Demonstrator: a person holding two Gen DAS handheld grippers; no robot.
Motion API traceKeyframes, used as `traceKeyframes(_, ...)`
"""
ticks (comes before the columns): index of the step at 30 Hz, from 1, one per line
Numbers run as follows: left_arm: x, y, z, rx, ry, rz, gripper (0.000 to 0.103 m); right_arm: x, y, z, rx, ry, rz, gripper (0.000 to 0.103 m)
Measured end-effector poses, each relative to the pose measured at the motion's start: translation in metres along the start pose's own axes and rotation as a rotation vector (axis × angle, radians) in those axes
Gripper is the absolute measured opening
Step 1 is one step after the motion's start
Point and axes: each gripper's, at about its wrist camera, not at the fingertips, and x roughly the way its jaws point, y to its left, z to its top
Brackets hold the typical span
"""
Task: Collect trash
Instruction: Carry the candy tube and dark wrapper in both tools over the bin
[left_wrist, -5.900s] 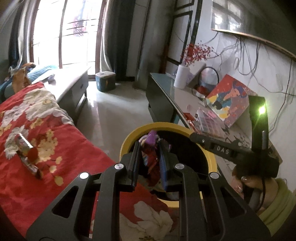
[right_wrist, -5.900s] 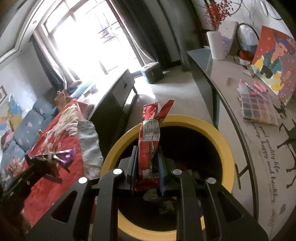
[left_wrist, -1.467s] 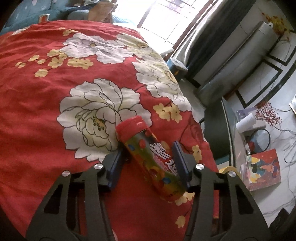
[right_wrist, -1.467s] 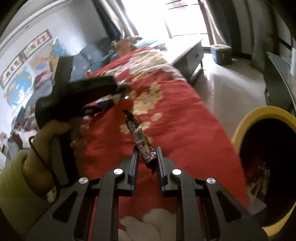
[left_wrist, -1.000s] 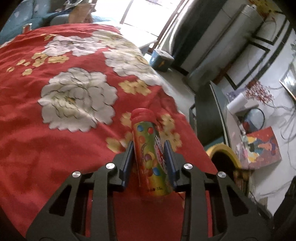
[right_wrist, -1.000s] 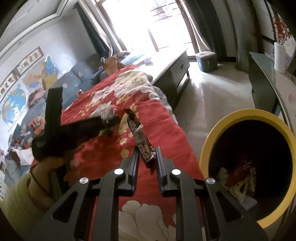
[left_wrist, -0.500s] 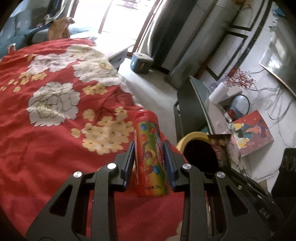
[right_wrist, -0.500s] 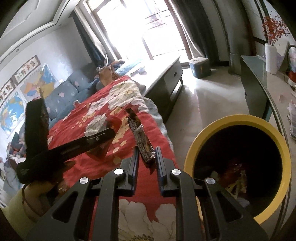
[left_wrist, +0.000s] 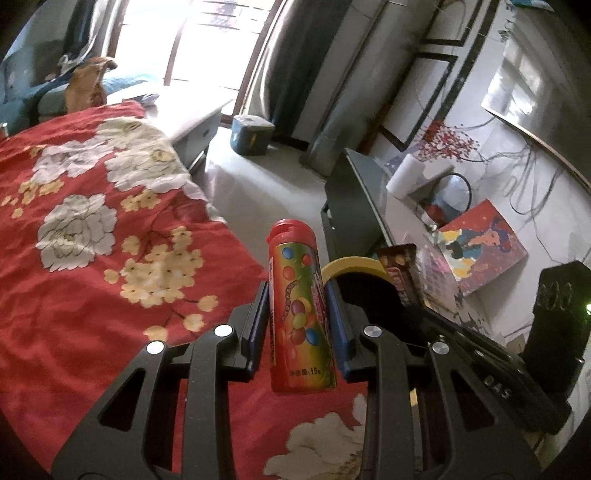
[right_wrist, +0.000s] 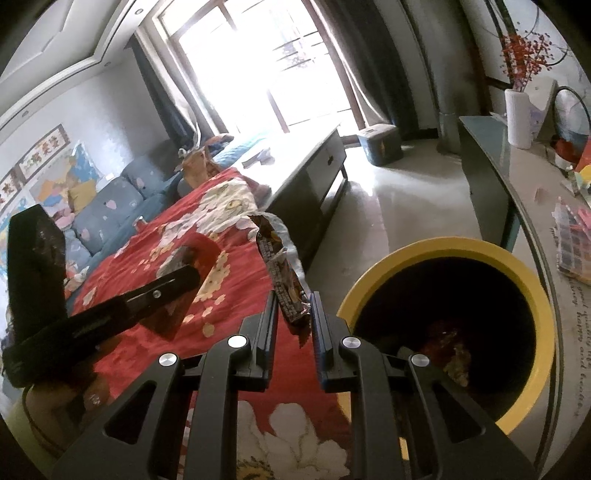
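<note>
My left gripper (left_wrist: 297, 295) is shut on a red-capped candy tube (left_wrist: 299, 314) printed with coloured sweets, held upright above the red flowered blanket (left_wrist: 92, 258). In the right wrist view my right gripper (right_wrist: 293, 314) is shut on a brown snack wrapper (right_wrist: 280, 273) that sticks up from its pads. The yellow-rimmed bin (right_wrist: 443, 251) with a black liner sits to its right, with trash inside. The same bin (left_wrist: 351, 264) shows just behind the tube, and the wrapper (left_wrist: 400, 275) hangs over it. The left gripper (right_wrist: 192, 280) with the tube's red cap (right_wrist: 205, 254) shows at the left.
A dark glass-topped table (right_wrist: 517, 177) with a white vase (right_wrist: 519, 118), a bead box (right_wrist: 572, 243) and a painting (left_wrist: 480, 251) runs along the right wall. A low cabinet (right_wrist: 314, 173) and a blue box (left_wrist: 253, 134) stand near the window. A blue sofa (right_wrist: 110, 206) lies beyond the blanket.
Both grippers have swung from the blanket toward the bin. The left one has lifted the candy tube off the blanket; the right one's wrapper now hangs beside the bin's rim.
</note>
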Motion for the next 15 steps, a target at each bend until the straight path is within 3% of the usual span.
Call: traceKeyframes(15,0.008,-0.061,-0.009,0.153,0.018,-0.06,0.024,-0.02,-0.044,0.005,0.056,-0.043,-0.078,0.017)
